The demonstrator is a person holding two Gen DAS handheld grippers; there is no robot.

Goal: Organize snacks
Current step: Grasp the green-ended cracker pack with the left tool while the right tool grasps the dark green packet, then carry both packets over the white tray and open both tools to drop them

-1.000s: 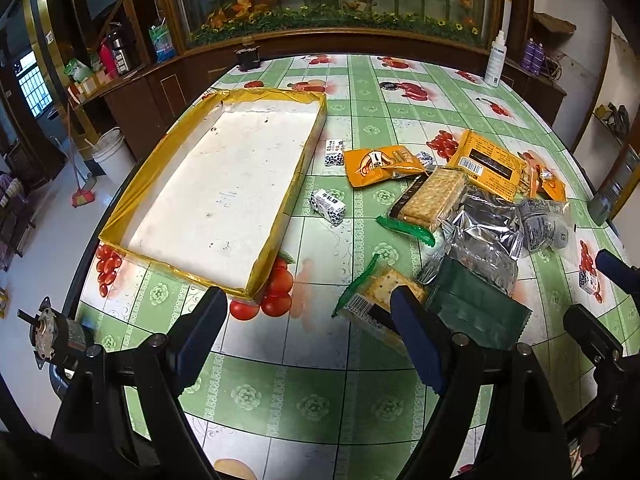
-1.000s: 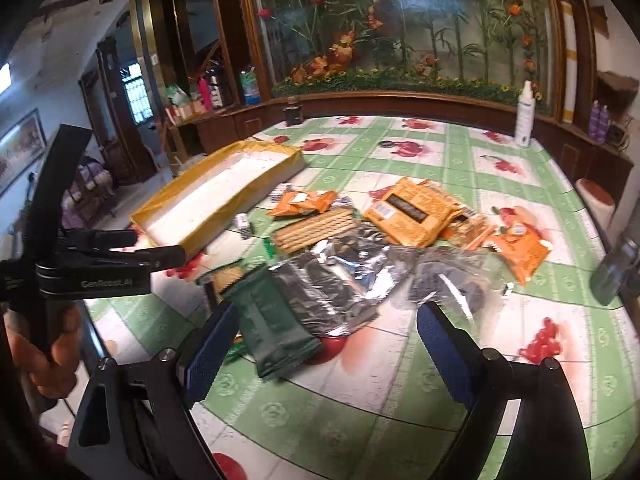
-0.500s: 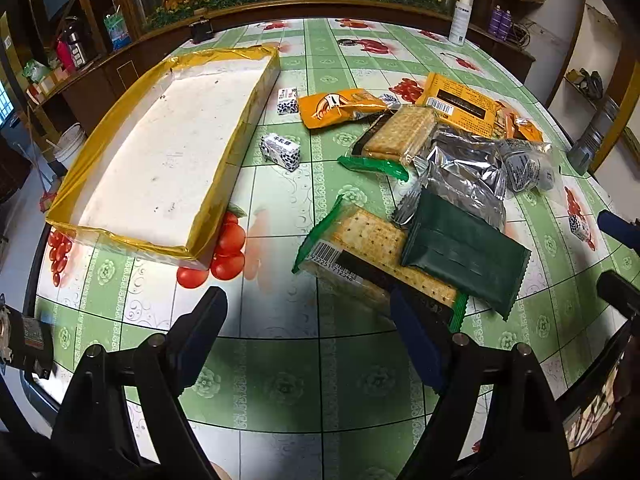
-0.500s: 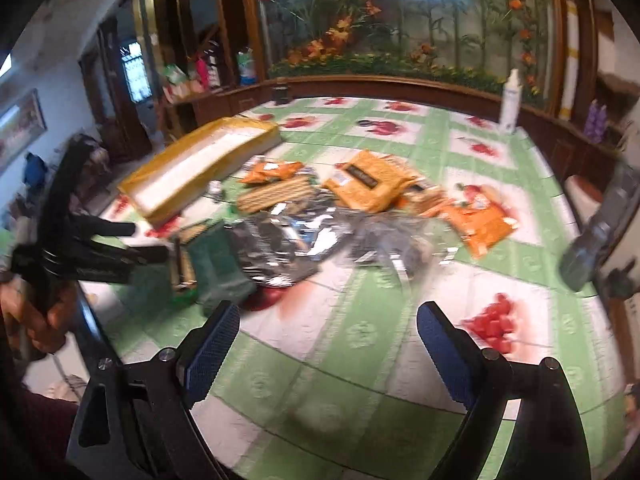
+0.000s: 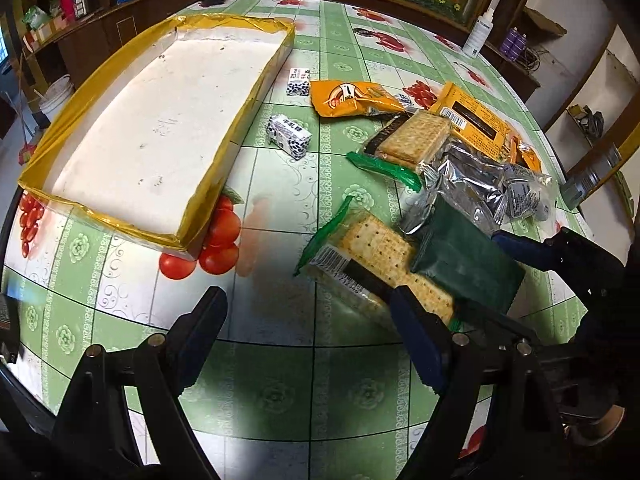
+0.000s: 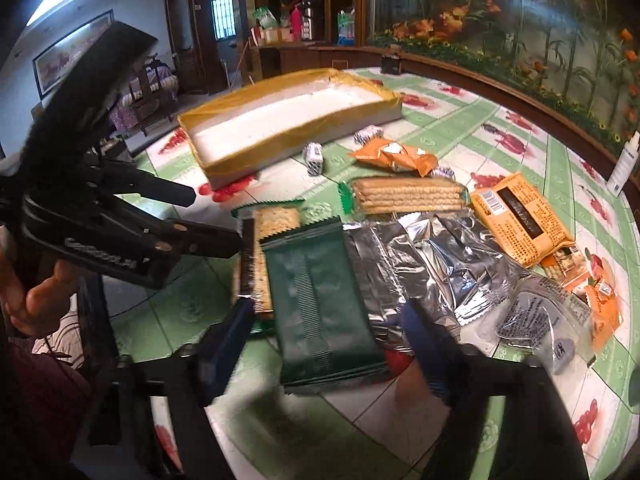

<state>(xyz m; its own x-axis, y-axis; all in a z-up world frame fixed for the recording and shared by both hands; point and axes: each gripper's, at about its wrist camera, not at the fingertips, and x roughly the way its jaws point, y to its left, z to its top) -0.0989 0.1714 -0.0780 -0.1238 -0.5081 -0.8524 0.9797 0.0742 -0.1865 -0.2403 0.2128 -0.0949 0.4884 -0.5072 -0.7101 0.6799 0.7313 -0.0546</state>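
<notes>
A pile of snack packets lies on the round table. A dark green packet point(image 6: 320, 300) point(image 5: 466, 266) lies partly over a cracker pack point(image 5: 380, 258) point(image 6: 266, 224). My right gripper point(image 6: 328, 344) is open, its jaws on either side of the green packet's near end. My left gripper point(image 5: 308, 332) is open and empty, just short of the cracker pack, with its right finger point(image 5: 416, 336) at that pack's near end. A yellow-edged white tray point(image 5: 236, 128) point(image 6: 304, 136) lies to the left, with nothing in it.
Further back lie a second cracker pack point(image 5: 414, 138), silver foil packets point(image 6: 432, 252), orange packets point(image 5: 352, 98) point(image 6: 516, 216), two small black-and-white boxes point(image 5: 290, 140) and a clear pouch point(image 6: 536, 320). A white bottle point(image 5: 478, 32) stands at the far table edge.
Both grippers have come closer to the snack pile. The right one swung left and down onto the green packet. The left one closed in on the near cracker pack. Both stay open.
</notes>
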